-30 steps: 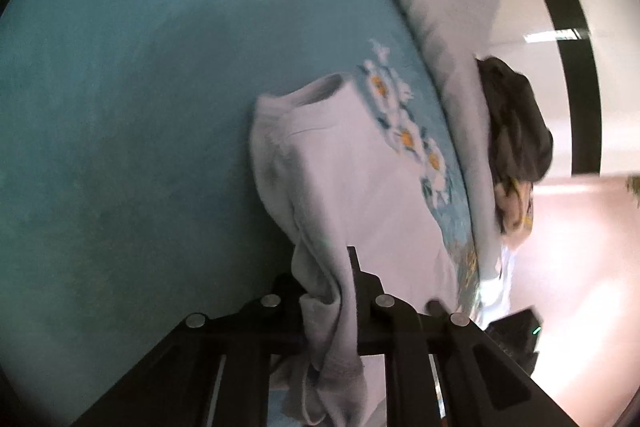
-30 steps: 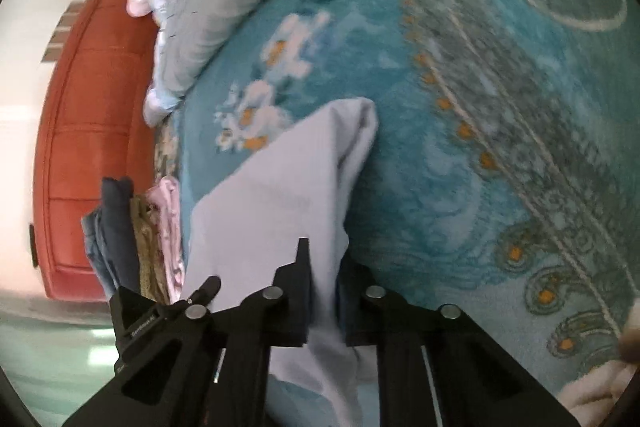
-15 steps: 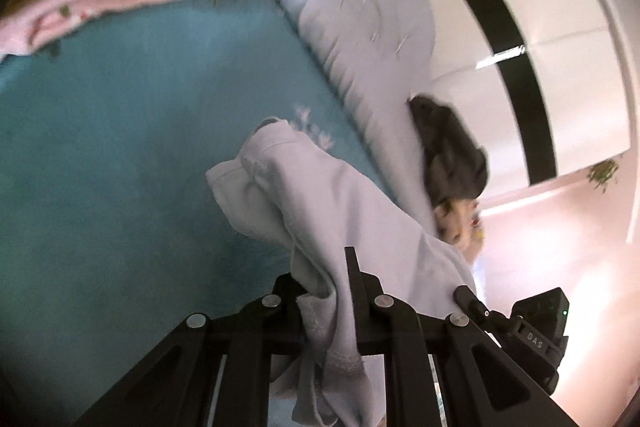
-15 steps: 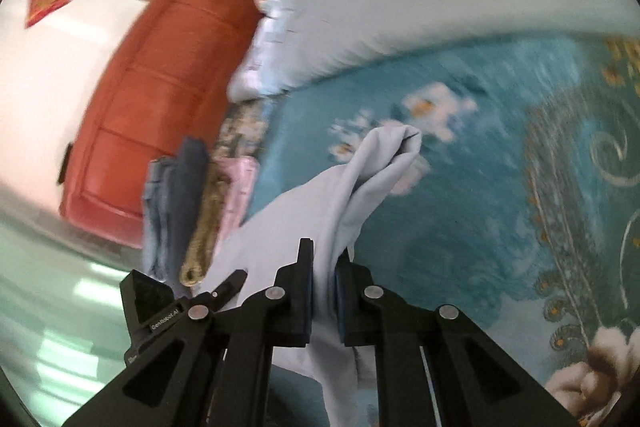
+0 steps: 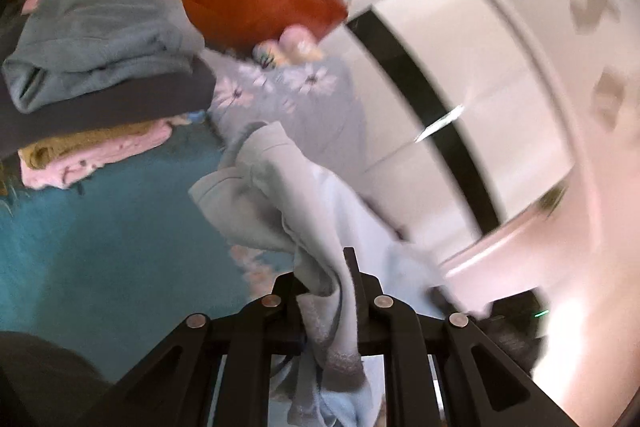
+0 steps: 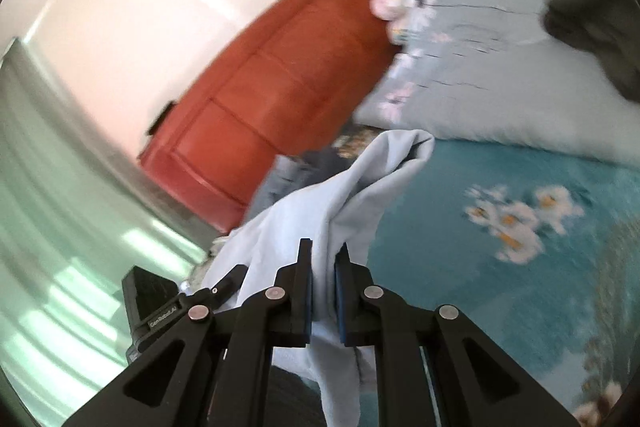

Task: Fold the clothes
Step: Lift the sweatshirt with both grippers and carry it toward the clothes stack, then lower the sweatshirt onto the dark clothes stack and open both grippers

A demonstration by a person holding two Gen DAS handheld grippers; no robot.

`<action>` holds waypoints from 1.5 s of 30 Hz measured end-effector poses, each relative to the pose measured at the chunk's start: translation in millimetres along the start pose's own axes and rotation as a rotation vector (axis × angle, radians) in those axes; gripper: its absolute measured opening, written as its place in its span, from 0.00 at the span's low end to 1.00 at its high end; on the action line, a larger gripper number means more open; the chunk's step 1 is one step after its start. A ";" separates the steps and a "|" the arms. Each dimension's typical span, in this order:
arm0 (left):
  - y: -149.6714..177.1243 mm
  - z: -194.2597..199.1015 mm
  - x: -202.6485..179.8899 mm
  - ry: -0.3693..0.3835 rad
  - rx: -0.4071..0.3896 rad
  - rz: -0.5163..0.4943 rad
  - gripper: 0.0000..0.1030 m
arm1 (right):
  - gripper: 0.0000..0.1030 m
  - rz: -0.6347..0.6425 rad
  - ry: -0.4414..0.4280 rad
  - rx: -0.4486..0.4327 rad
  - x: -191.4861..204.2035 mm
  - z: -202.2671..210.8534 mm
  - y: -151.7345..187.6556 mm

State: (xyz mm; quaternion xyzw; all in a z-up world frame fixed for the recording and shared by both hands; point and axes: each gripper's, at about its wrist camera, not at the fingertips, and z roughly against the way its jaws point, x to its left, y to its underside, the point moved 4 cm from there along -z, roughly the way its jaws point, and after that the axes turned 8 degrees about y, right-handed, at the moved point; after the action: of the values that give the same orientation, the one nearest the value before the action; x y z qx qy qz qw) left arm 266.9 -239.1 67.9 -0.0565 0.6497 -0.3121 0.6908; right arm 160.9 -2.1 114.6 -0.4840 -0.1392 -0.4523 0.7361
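Your left gripper (image 5: 328, 291) has its fingers clamped on a bunched, hemmed edge of the pale blue garment (image 5: 288, 203), and your right gripper (image 6: 323, 287) pinches another fold of the same garment (image 6: 352, 203). The cloth hangs between the two, raised above the teal flowered bedspread (image 6: 500, 187). To the left sits a stack of folded clothes (image 5: 100, 75), in front of the red-brown headboard (image 6: 272, 87). A grey-blue pillow (image 6: 480, 79) lies beyond, with a dark garment (image 6: 592, 23) on it.
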 end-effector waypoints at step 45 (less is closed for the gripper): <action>-186.0 87.1 240.8 -0.362 -0.346 0.238 0.29 | 0.09 0.468 0.019 0.480 146.0 -473.5 -119.2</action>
State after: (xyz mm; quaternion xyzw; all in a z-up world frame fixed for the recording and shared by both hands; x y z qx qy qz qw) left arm 272.2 -537.7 -36.8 -0.1518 0.5613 -0.0982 0.8076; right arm 35.8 -491.2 45.0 -0.3112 -0.1199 -0.2296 0.9143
